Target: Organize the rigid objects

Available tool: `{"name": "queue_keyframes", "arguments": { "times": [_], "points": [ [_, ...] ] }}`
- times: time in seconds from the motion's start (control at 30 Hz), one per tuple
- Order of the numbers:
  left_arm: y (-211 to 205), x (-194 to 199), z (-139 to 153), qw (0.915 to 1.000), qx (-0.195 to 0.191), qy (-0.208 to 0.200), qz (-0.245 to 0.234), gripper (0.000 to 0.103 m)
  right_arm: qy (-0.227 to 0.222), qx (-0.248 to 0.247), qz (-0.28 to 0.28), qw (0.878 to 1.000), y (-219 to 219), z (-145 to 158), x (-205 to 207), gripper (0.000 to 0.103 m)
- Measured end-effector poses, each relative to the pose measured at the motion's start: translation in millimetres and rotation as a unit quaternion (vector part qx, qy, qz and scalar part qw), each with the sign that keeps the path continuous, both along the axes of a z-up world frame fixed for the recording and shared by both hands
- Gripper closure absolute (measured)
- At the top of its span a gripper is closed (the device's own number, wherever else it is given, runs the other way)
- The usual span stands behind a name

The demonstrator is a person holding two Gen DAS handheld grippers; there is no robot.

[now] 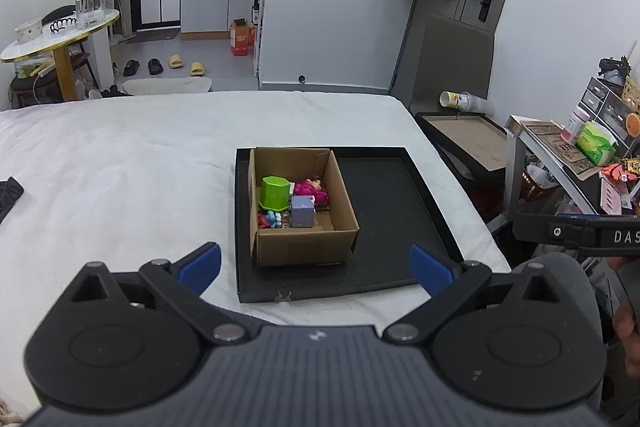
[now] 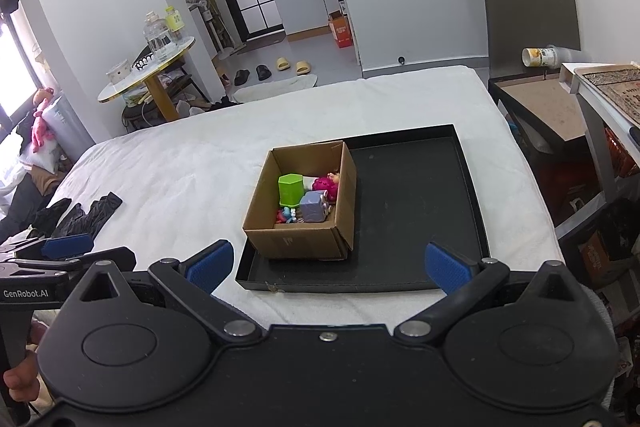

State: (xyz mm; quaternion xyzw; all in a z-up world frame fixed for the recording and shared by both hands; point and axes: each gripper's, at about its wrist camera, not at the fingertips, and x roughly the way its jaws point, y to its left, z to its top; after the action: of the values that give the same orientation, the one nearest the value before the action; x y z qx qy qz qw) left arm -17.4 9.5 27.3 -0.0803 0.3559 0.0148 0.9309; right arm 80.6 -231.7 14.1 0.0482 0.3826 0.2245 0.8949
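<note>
Both grippers, left [image 1: 315,269] and right [image 2: 327,267], spread wide, holding nothing; toys, maybe a doll [image 1: 310,190], sit in the box [image 1: 304,243] on the tray [image 1: 384,195].

Open cardboard box [image 1: 304,243] (toys [image 1: 292,205] inside) on black tray [image 1: 384,195].

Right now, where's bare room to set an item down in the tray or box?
Free: the black tray floor right of the cardboard box, out to the tray's right rim, plus a strip in front. Crowded: the box's left and back, with the green container, purple cube and pink doll.
</note>
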Motion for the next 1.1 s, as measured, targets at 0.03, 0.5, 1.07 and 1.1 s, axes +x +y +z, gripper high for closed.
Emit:
{"name": "queue_keyframes", "arguments": {
  "times": [0.03, 0.5, 1.07, 1.1],
  "points": [
    [0.2, -0.3, 0.4, 1.0, -0.002, 0.0, 0.0, 0.003, 0.0, -0.001, 0.0, 1.0, 0.1, 0.1, -0.3, 0.0],
    [0.3, 1.1, -0.6, 1.0, -0.002, 0.003, -0.001, 0.003, 0.0, -0.004, 0.002, 1.0, 1.3, 0.5, 0.5, 0.0],
    [-0.4, 2.4, -4.7, 1.0, -0.004, 0.008, -0.002, 0.003, 0.005, -0.007, 0.001, 1.0, 1.0, -1.4, 1.2, 0.0],
    [-0.4, 2.2, -5.3, 1.0, -0.005, 0.008, -0.002, 0.003, 0.006, -0.008, 0.001, 1.0, 1.2, -2.3, 1.6, 0.0]
  ]
}}
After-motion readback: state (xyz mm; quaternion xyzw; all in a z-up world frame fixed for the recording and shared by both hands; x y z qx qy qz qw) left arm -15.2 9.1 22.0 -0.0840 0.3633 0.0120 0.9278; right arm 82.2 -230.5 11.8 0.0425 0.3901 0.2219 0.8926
